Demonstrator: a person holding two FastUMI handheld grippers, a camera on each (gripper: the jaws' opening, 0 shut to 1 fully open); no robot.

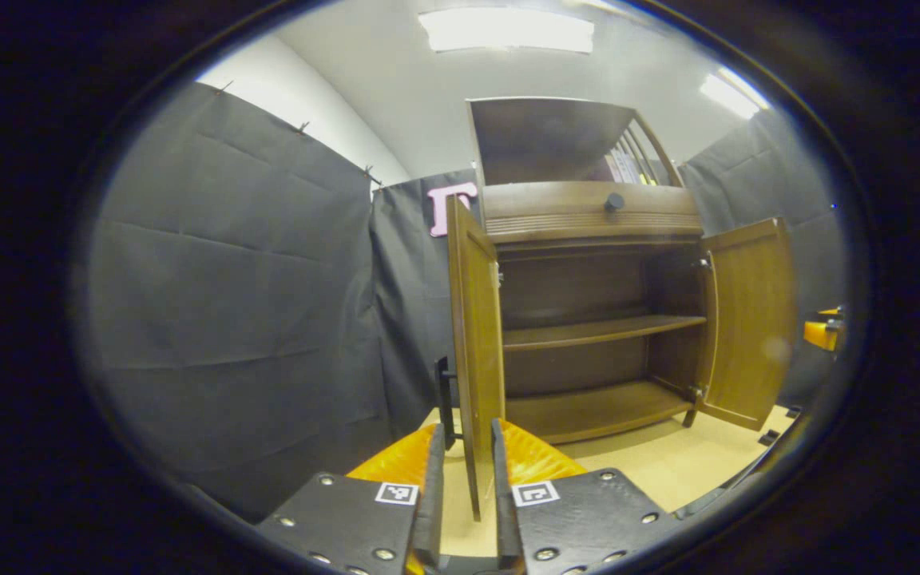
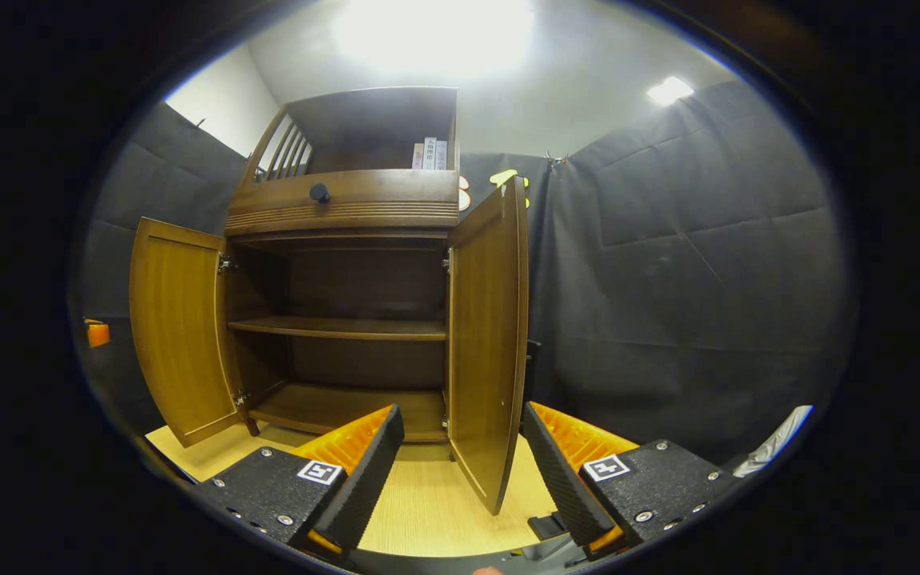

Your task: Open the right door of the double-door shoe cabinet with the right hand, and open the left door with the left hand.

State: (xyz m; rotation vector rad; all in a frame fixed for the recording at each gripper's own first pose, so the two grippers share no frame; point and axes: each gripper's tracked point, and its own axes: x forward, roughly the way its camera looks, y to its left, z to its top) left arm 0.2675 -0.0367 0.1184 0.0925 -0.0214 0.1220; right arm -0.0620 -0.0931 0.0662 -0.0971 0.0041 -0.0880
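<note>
Standing wide open, both doors leave little undone: left door [image 1: 476, 335] sits edge-on between the narrowly parted left gripper [image 1: 464, 479] fingers, right door [image 2: 488, 335] between the spread right gripper [image 2: 460, 463] fingers.

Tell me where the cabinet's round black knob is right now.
The round black knob sits on the drawer front above the open shelves, between the two swung-out doors. In the left gripper view it lies right of centre, in the right gripper view left of centre.
</note>
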